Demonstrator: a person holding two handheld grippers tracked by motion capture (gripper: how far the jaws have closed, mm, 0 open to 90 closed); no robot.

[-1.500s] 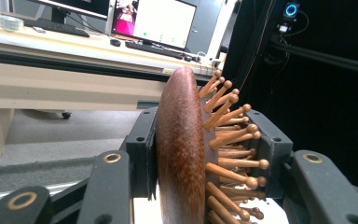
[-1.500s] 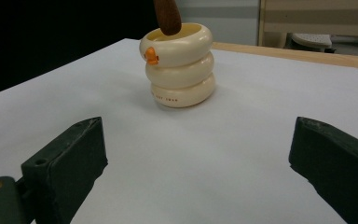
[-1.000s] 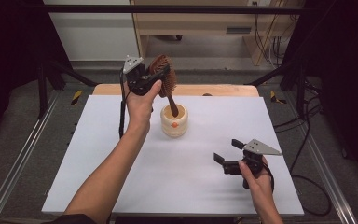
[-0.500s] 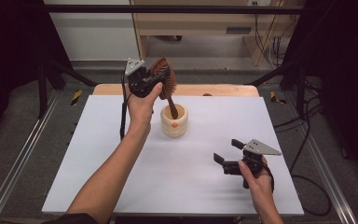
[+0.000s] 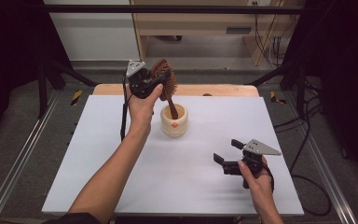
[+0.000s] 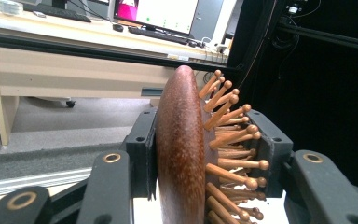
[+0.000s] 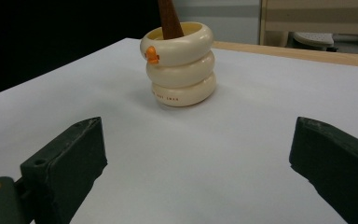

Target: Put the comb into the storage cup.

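The left gripper (image 5: pixel 161 83) has its jaws clamped on the head of the wooden hairbrush (image 6: pixel 182 154), one pad on the smooth back, the other among the pegs (round-tipped). The brush handle slants down into the cream holder (image 5: pixel 174 120) on the white table (image 5: pixel 121 182). The right gripper (image 5: pixel 227 153) rests near the table's front with jaws spread wide and nothing between them.

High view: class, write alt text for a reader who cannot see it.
The left gripper clamps the head of a wooden hairbrush, its handle inside a cream ringed cup on a white table. The right gripper rests open, nearer the person.
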